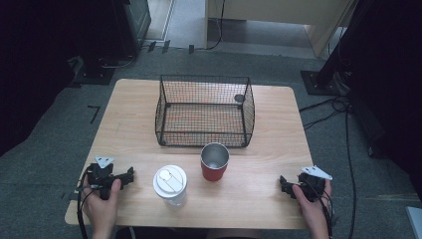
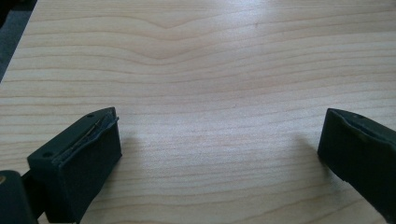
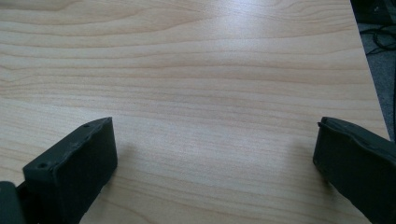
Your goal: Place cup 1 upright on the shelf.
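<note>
A round red cup (image 1: 214,163) with a shiny metal inside stands upright, mouth up, just beside a lidded white cup (image 1: 170,185), before the wire basket (image 1: 204,110). Both stand between the left gripper (image 1: 130,175) and right gripper (image 1: 282,183), whose black jaws gape wide and empty over pale grained table (image 1: 134,99).

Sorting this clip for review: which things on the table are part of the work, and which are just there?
In play:
white lidded cup
red cup
left gripper, open
right gripper, open

Bystanders:
wire basket, possibly a destination
floor cables
</note>
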{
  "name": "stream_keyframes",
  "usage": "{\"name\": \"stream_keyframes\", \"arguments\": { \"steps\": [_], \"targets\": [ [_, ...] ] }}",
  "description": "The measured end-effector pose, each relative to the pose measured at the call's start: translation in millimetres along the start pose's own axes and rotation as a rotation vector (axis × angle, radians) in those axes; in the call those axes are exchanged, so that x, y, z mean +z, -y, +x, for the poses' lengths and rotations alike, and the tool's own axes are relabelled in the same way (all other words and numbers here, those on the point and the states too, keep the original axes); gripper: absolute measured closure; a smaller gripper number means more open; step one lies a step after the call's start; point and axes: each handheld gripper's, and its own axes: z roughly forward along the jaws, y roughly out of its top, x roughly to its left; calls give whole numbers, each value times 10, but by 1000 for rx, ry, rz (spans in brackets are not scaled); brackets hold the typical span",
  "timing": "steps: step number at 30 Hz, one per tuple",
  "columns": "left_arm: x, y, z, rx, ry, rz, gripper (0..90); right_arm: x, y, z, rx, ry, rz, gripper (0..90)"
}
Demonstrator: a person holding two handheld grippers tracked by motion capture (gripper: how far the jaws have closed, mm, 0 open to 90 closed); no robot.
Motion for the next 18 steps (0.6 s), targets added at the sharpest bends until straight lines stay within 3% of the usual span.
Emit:
{"name": "stream_keyframes", "arguments": {
  "steps": [10,18],
  "targets": [
    [1,1,-1,0,-1,-1,0,-18,-23,69,20,43,12,0],
    [1,2,-1,1,-1,-1,0,-143,-113,233,15,12,-47,0]
  ]
}}
